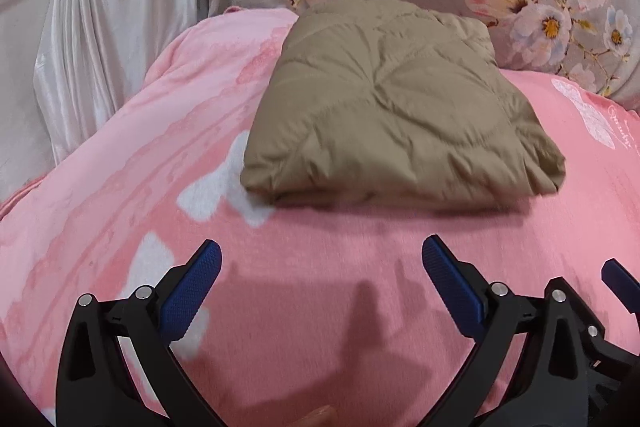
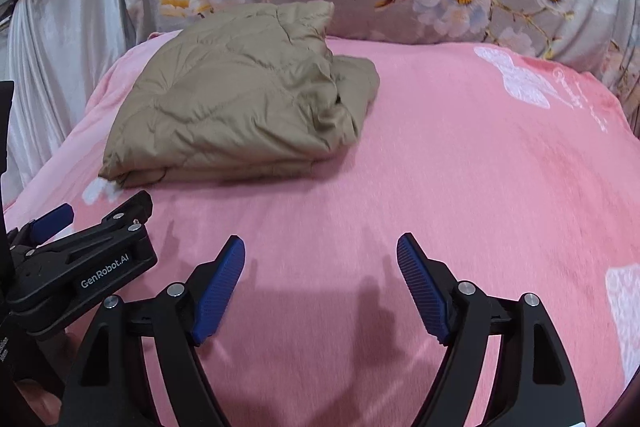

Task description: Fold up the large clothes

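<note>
Resting folded tan jacket (image 1: 396,103) on pink blanket (image 1: 320,259), nothing contained

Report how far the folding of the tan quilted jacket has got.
Done: the tan quilted jacket lies folded into a compact bundle on the pink fleece blanket. In hand: nothing; left gripper and right gripper are open, clear of it. Left: seemingly nothing.

Two handheld grippers, left gripper (image 1: 322,263) and right gripper (image 2: 321,259): black plastic scissor-style arms with triangular cut-outs, silver round-head pivot screws, blue ribbed pads (image 2: 222,285) lining the jaws, white "GenRobot.AI" lettering on one side.
</note>
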`<state>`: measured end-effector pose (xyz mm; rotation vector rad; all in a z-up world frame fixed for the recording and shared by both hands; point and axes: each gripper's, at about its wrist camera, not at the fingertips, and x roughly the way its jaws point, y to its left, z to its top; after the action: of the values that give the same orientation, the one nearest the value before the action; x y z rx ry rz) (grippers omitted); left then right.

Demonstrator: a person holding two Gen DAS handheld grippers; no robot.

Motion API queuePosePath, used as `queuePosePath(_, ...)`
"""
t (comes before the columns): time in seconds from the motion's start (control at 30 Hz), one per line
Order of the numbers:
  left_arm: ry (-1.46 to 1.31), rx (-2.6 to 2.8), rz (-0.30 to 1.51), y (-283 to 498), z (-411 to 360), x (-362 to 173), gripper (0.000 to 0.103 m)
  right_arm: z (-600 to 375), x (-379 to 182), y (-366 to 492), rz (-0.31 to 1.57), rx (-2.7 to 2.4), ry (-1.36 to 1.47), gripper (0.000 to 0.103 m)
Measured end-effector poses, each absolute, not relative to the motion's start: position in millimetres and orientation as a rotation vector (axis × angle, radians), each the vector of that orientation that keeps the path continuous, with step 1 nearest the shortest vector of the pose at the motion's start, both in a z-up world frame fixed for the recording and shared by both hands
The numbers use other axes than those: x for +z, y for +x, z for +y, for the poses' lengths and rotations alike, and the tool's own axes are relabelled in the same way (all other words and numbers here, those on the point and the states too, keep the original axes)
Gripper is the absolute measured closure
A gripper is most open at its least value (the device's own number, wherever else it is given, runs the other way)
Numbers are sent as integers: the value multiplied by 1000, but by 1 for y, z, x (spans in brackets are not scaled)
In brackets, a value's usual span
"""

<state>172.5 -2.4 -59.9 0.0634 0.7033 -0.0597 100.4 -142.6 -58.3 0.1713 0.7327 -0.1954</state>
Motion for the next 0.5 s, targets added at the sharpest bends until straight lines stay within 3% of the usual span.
queuePosePath(0.5, 120, -20, 733, 144, -11, -67, 5, -137, -63, 77, 750, -222, 150, 27)
